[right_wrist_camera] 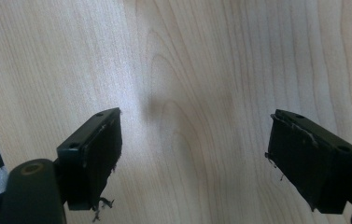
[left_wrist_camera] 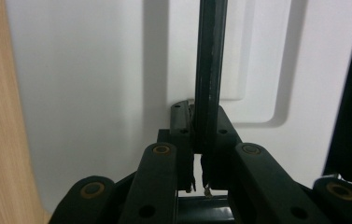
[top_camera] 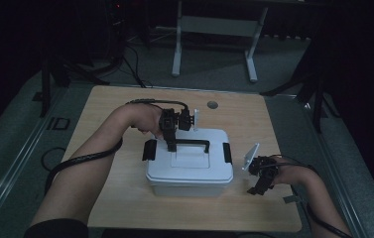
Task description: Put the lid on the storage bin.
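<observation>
A white plastic box with a black carry handle on its lid stands in the middle of the wooden table. My left gripper points down at the handle's left end. In the left gripper view its jaws are closed against the black handle bar, with the white lid behind, so my left gripper is shut on the handle. My right gripper hovers just right of the box near the table's front right. Its jaws stand wide apart over bare wood; this right gripper is open and holds nothing.
Black latches sit on the box's left and right sides. A small round grommet is set into the table's far edge. A white desk frame stands on the floor beyond. Cables trail from both grippers.
</observation>
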Demonstrator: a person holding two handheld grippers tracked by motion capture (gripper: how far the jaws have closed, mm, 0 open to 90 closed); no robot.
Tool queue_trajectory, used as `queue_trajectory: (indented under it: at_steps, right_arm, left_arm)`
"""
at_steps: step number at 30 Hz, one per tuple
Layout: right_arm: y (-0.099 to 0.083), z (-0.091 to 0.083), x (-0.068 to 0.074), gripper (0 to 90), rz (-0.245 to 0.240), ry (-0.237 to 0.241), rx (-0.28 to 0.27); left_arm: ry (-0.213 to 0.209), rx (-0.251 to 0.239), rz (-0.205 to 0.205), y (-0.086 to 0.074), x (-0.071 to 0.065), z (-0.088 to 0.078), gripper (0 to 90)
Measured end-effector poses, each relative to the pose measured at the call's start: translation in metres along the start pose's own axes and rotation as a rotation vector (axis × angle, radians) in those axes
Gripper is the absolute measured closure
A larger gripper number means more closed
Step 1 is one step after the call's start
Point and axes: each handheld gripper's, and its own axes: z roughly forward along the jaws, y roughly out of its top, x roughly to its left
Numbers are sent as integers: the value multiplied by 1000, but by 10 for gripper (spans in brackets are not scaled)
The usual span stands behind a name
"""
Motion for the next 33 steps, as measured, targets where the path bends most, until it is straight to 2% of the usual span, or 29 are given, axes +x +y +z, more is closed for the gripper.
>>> queue_trajectory:
  at_steps: [4,12,17,19,20,21,22,23,24,26,27,28,29,31,33]
  right_arm:
    - [2,1,-1,174,-4,0,-9]
    - [3,4,0,175,-7,4,-5]
    - [3,4,0,174,-9,2,-8]
    - [2,2,0,174,-5,-1,-14]
    - [1,2,0,175,-1,-2,-17]
    - [0,2,0,175,2,-2,-18]
    - [0,2,-1,174,2,-1,-17]
    - [-1,2,-1,174,4,-1,-16]
    - [-1,2,-1,174,3,-2,-13]
    - [0,2,-1,174,4,-3,-12]
    - [0,2,-1,174,3,-3,-14]
    - [1,2,-1,174,1,-4,-13]
    - [1,1,-1,174,-1,-5,-15]
    - [2,0,0,174,-1,-6,-23]
    - [3,-2,0,174,-4,-8,-28]
  left_arm:
    - [-5,8,11,2,0,5,834]
    - [-24,-7,-4,-2,3,8,833]
    - [-3,-18,12,-2,1,7,827]
    - [14,-50,-10,-4,2,4,765]
    - [35,-56,-4,-5,2,3,733]
    - [48,-62,-9,-6,2,3,622]
    - [40,-74,-19,-7,3,2,565]
    - [50,-85,-35,-9,2,2,503]
    - [59,-88,-53,-10,3,2,399]
    - [57,-96,-79,-15,4,3,332]
    - [65,-100,-84,-17,4,3,234]
    - [55,-107,-99,-20,4,3,187]
    - [53,-115,-95,-22,4,2,146]
    - [83,-138,-84,-27,2,0,91]
    - [80,-188,-77,-33,0,-3,49]
